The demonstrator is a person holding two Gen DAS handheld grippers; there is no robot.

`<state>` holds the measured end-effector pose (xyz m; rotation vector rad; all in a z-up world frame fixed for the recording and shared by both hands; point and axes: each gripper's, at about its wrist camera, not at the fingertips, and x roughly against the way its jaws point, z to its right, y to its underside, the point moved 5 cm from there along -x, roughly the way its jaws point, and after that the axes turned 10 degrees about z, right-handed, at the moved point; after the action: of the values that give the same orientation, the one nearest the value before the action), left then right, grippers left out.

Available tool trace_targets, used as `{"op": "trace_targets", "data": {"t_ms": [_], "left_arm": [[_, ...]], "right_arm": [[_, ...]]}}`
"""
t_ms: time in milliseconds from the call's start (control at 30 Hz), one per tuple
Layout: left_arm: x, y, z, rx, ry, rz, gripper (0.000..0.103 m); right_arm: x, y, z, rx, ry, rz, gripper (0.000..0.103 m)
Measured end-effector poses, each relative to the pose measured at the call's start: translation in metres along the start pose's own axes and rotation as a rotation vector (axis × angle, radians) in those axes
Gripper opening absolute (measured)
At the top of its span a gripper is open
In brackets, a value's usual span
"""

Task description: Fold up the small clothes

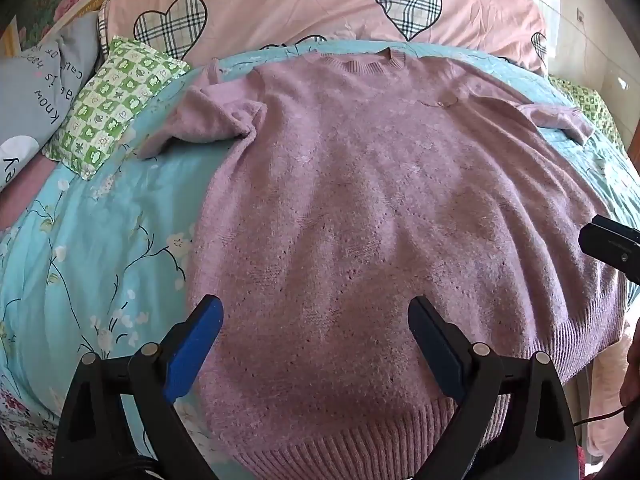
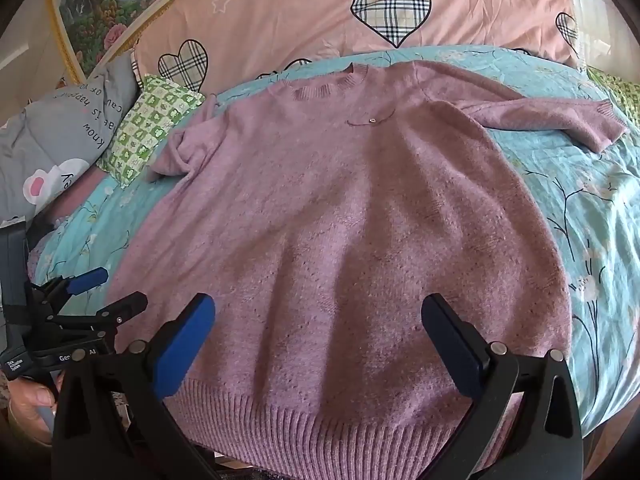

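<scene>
Lying spread flat, front up, on a turquoise floral bedspread (image 1: pixel 92 248): a mauve knit sweater (image 1: pixel 360 208), collar toward the pink heart-print quilt (image 1: pixel 300 0), ribbed hem nearest the camera. Hovering wide open over that hem in the left wrist view, the left gripper (image 1: pixel 316 320), gripping nothing. Resting beside the bunched sleeve, a green checked pillow (image 1: pixel 116 100).

Hanging over the same sweater (image 2: pixel 340 220) in the right wrist view, the right gripper (image 2: pixel 320 316), equally parted and holding nothing. Showing at lower left, the left gripper (image 2: pixel 108 292), fingers apart.
</scene>
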<state>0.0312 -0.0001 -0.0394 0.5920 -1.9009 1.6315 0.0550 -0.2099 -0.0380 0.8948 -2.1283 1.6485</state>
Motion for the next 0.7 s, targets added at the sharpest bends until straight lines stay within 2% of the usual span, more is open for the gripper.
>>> {"op": "trace_targets", "data": {"t_ms": [533,700], "left_arm": [[0.0025,0.0096,0.0027,0.004,0.005,-0.002,0.094],[-0.0051,0.0032,-0.0056,0.000,0.001,0.003,0.094]], "right_arm": [[-0.0006,-0.0015,-0.0022,-0.002,-0.003,-0.003,0.103],[-0.0006,-0.0011,-0.0029,-0.002,-0.003,-0.003,0.103]]}}
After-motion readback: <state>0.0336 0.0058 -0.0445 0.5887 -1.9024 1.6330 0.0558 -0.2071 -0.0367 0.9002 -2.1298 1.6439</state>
